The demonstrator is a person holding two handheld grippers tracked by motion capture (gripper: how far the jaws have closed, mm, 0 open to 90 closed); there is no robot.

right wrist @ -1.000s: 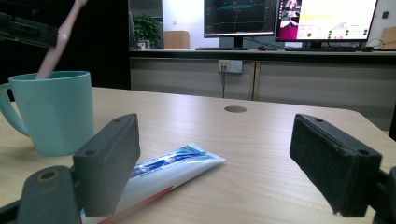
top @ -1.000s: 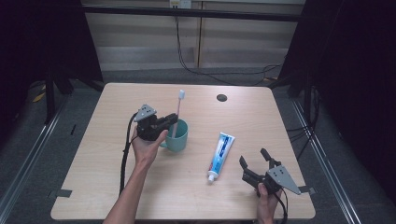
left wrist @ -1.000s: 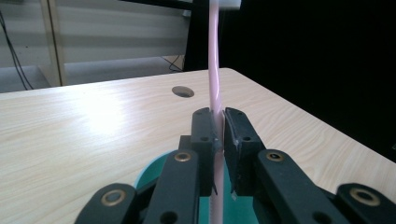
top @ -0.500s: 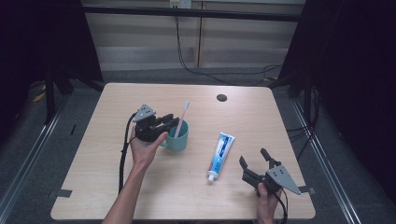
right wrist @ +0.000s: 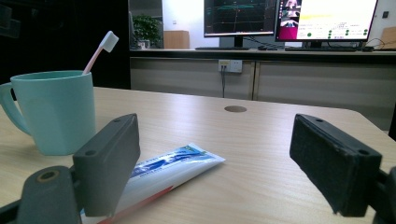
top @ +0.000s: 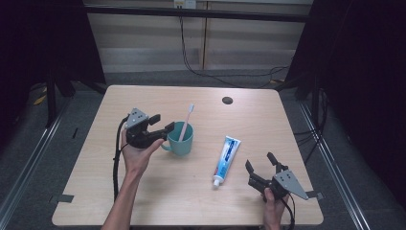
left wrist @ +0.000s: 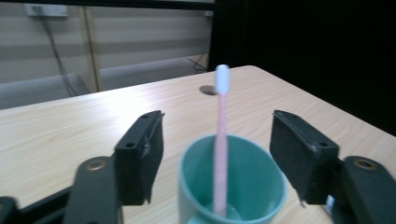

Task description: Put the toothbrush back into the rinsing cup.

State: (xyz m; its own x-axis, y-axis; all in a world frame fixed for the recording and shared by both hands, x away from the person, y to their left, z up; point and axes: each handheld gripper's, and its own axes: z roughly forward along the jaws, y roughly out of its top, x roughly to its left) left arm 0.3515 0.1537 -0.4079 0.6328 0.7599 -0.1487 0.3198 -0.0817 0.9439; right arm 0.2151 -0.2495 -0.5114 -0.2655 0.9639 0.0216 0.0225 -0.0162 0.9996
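A teal cup stands left of the table's middle, and a pink toothbrush leans in it, head up and tilted to the right. My left gripper is open just left of the cup at rim height. In the left gripper view its jaws stand wide on either side of the cup and the toothbrush, touching neither. A toothpaste tube lies flat right of the cup, cap toward the person. My right gripper is open and empty near the front right. Beyond its jaws lie the tube and the cup.
A round cable hole sits in the table's far middle. The left gripper's black cable runs down along the forearm. Dark floor surrounds the table, and its front edge is close to both hands. Monitors stand far behind.
The toothbrush stood upright at the left gripper's jaws; now it leans to the right in the cup. The left gripper has drawn back to the left and stands open. The right gripper has not moved.
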